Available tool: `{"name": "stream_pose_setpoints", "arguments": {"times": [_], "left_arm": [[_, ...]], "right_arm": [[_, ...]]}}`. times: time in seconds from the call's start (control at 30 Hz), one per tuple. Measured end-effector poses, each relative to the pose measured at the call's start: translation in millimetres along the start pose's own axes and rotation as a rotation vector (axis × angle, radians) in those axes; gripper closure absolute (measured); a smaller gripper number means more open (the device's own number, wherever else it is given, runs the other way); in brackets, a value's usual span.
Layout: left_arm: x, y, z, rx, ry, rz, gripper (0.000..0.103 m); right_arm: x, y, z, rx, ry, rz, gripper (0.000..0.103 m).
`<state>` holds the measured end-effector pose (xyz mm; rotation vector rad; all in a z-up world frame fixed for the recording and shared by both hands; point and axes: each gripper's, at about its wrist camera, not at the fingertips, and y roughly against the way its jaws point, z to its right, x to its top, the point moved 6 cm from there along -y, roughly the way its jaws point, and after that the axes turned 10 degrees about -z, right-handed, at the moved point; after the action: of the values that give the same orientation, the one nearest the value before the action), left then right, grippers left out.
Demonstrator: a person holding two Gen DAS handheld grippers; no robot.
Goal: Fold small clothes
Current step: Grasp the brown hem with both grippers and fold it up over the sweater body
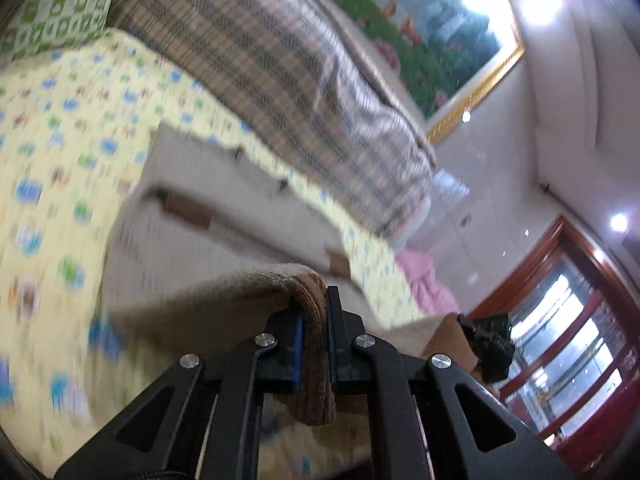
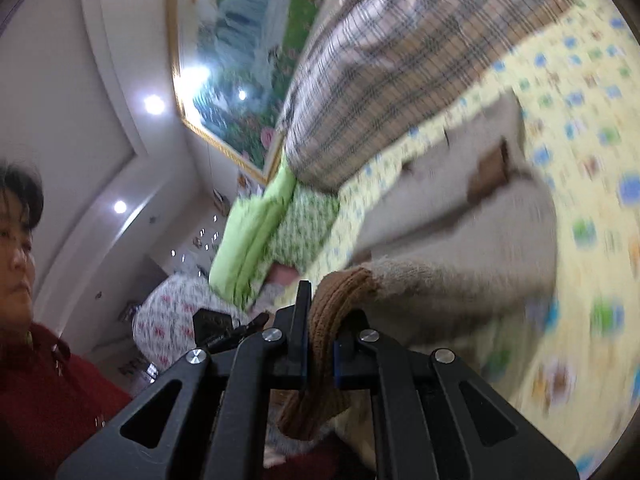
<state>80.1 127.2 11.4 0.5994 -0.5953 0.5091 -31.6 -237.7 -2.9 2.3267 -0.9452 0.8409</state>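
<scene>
A small beige knit garment (image 1: 224, 208) with brown ribbed trim lies on a yellow patterned sheet (image 1: 60, 140). My left gripper (image 1: 315, 320) is shut on the garment's brown ribbed edge (image 1: 316, 360) and holds it lifted off the sheet. My right gripper (image 2: 322, 320) is shut on another part of the brown ribbed edge (image 2: 320, 344), also lifted. The garment (image 2: 460, 216) stretches away from both grippers onto the sheet (image 2: 580, 120). The right gripper also shows at the right in the left wrist view (image 1: 488, 344). Both views are motion-blurred.
A plaid quilt (image 1: 280, 52) lies bunched behind the garment. A green patterned pillow (image 1: 52, 8) sits at the far corner; green bedding (image 2: 256, 232) and pink cloth (image 1: 424, 280) lie by the bed's end. The person (image 2: 36, 340) in red stands at left.
</scene>
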Motion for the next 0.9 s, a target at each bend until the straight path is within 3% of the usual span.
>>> {"name": "stream_pose_setpoints", "arguments": {"times": [0.2,0.47,0.63,0.9], "left_arm": [[79.1,-34.2,-21.2,0.043,-0.036,0.042,0.096],[157.5,-109.7,-74.6,0.12,-0.022,-0.025,0.096],[172.8,-149.8,-120.8,0.178,0.037,-0.071,0.096],[172.6,-182.6,-172.5,0.281,0.102,-0.124,0.093]], "right_arm": [[76.4,-25.0,29.9,-0.06,-0.016,0.048,0.094],[163.7,-85.9,93.5,-0.202,-0.065,0.031,0.094],[188.0,-115.6,145.1,-0.319,-0.123,-0.023,0.094],[190.1,-140.8,218.2,-0.417,-0.24,-0.102,0.092]]}}
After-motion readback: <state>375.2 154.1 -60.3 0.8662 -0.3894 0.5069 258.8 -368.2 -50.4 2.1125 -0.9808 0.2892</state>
